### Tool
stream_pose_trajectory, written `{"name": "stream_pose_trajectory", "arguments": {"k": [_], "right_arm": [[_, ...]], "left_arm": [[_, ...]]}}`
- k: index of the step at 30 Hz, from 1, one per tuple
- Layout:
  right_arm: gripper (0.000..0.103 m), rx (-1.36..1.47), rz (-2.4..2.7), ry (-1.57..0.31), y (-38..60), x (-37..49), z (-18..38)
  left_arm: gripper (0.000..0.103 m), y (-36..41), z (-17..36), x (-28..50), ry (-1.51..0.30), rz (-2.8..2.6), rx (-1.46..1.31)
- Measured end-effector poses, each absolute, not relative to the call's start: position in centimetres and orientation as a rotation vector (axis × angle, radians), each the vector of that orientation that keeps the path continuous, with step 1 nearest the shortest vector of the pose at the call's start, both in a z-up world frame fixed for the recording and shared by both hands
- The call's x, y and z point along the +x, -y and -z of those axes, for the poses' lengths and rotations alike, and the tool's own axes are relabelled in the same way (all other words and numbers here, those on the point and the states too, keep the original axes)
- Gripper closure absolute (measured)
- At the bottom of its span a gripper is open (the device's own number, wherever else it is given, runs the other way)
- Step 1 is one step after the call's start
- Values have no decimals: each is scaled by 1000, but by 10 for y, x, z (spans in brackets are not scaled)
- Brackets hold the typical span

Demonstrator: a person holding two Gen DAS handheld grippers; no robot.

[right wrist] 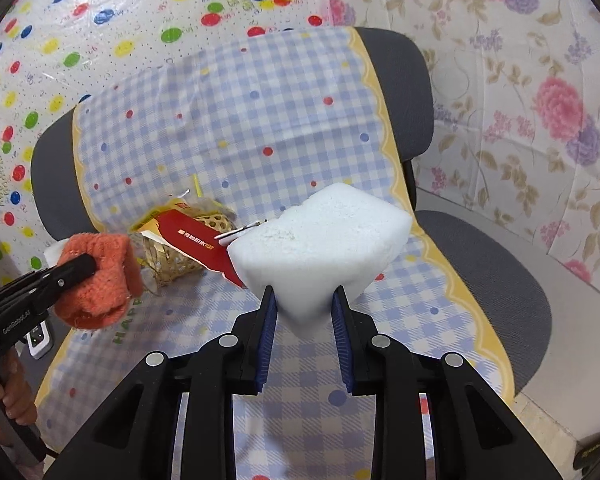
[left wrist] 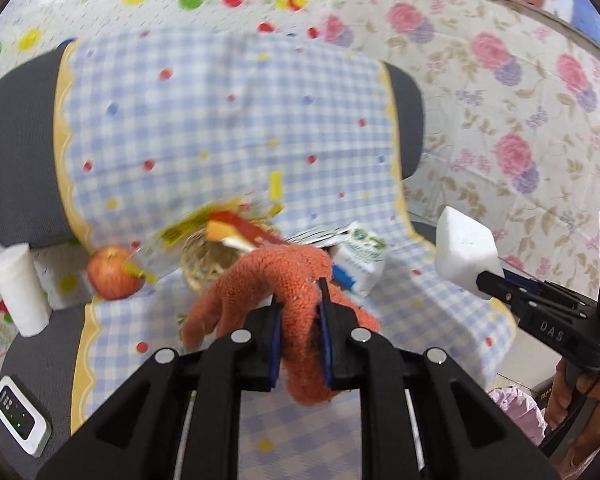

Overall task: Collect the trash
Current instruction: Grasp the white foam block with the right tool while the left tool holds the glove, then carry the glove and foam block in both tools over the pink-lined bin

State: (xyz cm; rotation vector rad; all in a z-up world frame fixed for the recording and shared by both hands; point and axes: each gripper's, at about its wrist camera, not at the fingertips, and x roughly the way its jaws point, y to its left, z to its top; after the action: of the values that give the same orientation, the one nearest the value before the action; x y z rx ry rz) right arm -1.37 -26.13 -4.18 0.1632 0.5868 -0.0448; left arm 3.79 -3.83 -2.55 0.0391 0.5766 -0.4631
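As each hand-held gripper clamps, left (left wrist: 300,300) orange glove (left wrist: 284,276), right (right wrist: 305,300) foam block (right wrist: 320,240)

Orange glove (left wrist: 296,280) between jaws

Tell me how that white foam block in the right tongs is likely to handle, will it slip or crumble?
The white foam block looks grainy and matte, so it probably grips well. The right tongs pinch only its lower corner, so it might pivot. It is likely light for its bulk, and its crumbly surface may shed bits or dent under a hard squeeze.
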Motion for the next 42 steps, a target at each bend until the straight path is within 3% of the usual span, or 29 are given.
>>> {"name": "stream_pose_trajectory", "arguments": {"k": [17,42], "right_arm": [[73,211,206,-566,317,-118,39],[71,278,590,-642,382,-306,83]], "left_arm": [[90,147,32,-28,-559,714,149],[90,281,79,-180,-562,1183,380]]}}
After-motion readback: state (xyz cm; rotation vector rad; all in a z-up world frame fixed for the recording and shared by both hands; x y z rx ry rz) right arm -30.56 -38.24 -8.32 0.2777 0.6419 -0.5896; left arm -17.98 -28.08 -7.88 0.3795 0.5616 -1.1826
